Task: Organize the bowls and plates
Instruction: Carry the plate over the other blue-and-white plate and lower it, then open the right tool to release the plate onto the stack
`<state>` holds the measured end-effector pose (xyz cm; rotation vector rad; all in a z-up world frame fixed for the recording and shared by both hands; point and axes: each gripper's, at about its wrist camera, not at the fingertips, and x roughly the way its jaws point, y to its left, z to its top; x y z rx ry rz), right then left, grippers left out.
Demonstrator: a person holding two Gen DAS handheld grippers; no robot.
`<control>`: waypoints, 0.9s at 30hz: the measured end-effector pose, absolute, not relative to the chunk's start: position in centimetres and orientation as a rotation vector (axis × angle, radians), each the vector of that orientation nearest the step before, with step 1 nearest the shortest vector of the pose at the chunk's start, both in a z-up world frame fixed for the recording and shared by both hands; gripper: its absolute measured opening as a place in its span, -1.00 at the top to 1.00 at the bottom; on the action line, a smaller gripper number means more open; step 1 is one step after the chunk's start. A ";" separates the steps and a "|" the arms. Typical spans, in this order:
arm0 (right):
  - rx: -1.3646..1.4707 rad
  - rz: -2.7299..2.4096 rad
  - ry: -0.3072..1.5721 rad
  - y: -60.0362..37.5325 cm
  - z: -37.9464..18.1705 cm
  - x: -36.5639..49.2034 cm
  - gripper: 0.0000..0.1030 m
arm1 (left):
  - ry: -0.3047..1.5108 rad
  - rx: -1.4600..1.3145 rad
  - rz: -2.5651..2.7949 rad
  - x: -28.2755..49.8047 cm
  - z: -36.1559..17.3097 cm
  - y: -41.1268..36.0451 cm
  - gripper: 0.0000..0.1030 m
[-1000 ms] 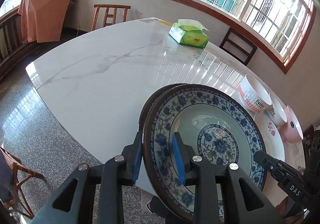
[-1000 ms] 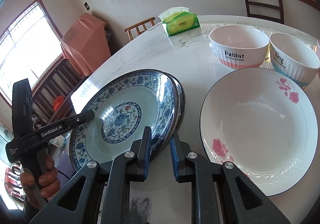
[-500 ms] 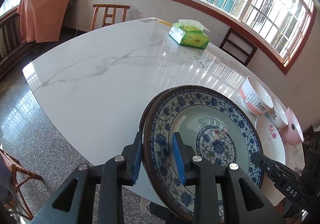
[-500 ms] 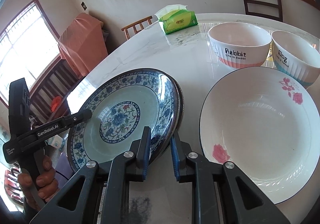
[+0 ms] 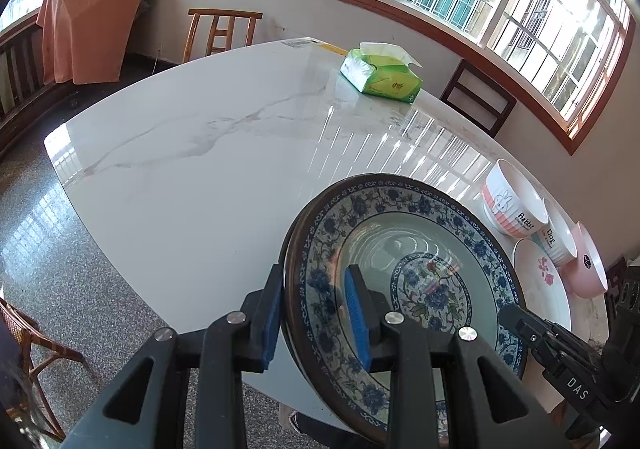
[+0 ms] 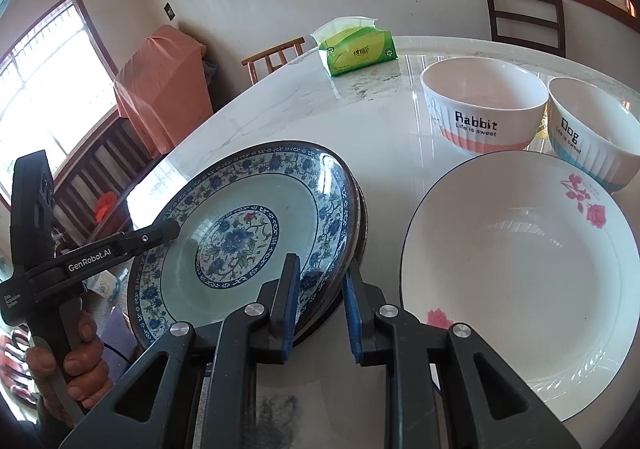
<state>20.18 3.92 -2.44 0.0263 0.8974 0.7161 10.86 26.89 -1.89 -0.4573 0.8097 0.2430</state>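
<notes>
Two stacked blue-and-white floral plates (image 5: 408, 281) (image 6: 248, 233) are held over the near edge of the marble table (image 5: 200, 153). My left gripper (image 5: 314, 315) is shut on their left rim. My right gripper (image 6: 320, 303) is shut on their right rim. A white plate with pink roses (image 6: 516, 277) (image 5: 540, 281) lies flat just right of them. Behind it stand a "Rabbit" bowl (image 6: 480, 109) (image 5: 512, 205), a "Dog" bowl (image 6: 592, 129) (image 5: 560, 241) and a pink bowl (image 5: 588, 265).
A green tissue pack (image 5: 380, 73) (image 6: 356, 49) lies at the table's far side. Wooden chairs (image 5: 220, 29) and a dark chair (image 5: 476, 97) stand around the table. A cloth-covered object (image 5: 88, 9) stands by the wall. The table's left half is bare marble.
The stacked blue plates and both grippers have moved a little further over the table; the bowls and rose plate have not moved.
</notes>
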 end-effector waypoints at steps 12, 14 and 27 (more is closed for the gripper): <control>-0.056 0.692 0.847 4.9 -2.4 19.7 0.54 | 0.738 -0.440 0.224 10.4 -0.4 26.1 0.39; -0.074 0.687 0.836 5.2 -2.4 19.6 0.52 | 0.739 -0.442 0.219 10.3 -0.5 25.8 0.39; -0.113 0.657 0.764 5.7 -2.7 19.2 0.09 | 0.764 -0.515 0.176 9.5 -2.1 26.0 0.34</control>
